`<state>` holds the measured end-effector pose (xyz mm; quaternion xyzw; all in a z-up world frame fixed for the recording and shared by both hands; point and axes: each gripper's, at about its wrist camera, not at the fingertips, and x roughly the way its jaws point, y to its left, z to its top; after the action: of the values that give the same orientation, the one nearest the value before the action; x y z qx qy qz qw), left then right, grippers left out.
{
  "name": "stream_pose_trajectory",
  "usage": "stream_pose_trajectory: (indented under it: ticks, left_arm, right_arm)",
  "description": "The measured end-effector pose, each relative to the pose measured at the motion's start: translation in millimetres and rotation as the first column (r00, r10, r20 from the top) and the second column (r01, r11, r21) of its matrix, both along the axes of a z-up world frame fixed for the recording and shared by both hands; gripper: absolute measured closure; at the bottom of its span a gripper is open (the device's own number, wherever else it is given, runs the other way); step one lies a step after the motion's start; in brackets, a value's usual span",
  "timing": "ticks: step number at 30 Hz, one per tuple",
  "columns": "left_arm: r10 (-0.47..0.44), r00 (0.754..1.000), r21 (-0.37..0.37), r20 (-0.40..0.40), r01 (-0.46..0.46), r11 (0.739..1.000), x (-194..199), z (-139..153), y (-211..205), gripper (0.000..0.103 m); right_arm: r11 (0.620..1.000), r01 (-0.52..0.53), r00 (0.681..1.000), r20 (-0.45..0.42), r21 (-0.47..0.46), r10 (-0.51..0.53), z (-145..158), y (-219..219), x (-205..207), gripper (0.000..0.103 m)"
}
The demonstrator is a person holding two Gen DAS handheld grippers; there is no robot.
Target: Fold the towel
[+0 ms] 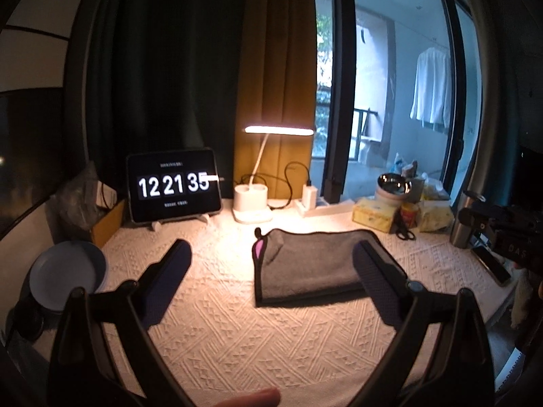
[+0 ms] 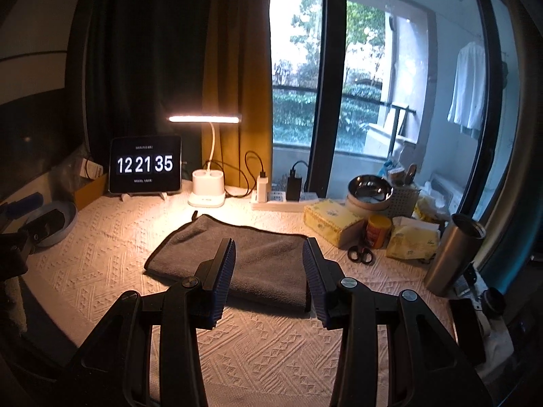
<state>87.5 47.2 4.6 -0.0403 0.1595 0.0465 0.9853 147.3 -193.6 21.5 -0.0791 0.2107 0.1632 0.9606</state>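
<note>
A grey towel (image 1: 305, 264) lies folded flat on the white patterned tablecloth (image 1: 237, 332), with a pink tag (image 1: 259, 248) at its far left corner. My left gripper (image 1: 271, 257) is open and empty, hovering above the cloth with the towel between its fingers, nearer the right one. My right gripper (image 2: 268, 251) is open and empty, held just above the near edge of the same towel (image 2: 258, 257). The right gripper also shows at the right edge of the left wrist view (image 1: 509, 234).
At the back stand a tablet clock (image 1: 173, 186) and a lit desk lamp (image 1: 253, 203). A plate (image 1: 68, 271) sits at the left. Tissue boxes (image 2: 331, 222), scissors (image 2: 361, 256), a bowl (image 2: 370, 191) and a steel tumbler (image 2: 451, 257) crowd the right side.
</note>
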Motion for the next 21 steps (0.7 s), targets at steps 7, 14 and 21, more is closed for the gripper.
stream_pose_trajectory:
  ticks: [7, 14, 21]
  left_arm:
    - [-0.006, 0.997, 0.012, 0.080, 0.005, 1.000, -29, 7, -2, 0.006]
    - [0.015, 0.988, 0.014, 0.156, -0.018, 1.000, -56, 12, -5, 0.006]
    - [0.056, 0.973, -0.031, 0.225, -0.050, 0.998, -76, 12, -13, 0.006]
  right_arm:
    - [1.000, 0.010, 0.998, 0.060, 0.026, -0.012, 3, -10, -33, 0.059]
    - [0.999, 0.026, 0.995, 0.098, 0.027, -0.029, 8, -17, -54, 0.058]
    - [0.999, 0.020, 0.988, 0.153, 0.048, -0.027, 14, -20, -69, 0.058]
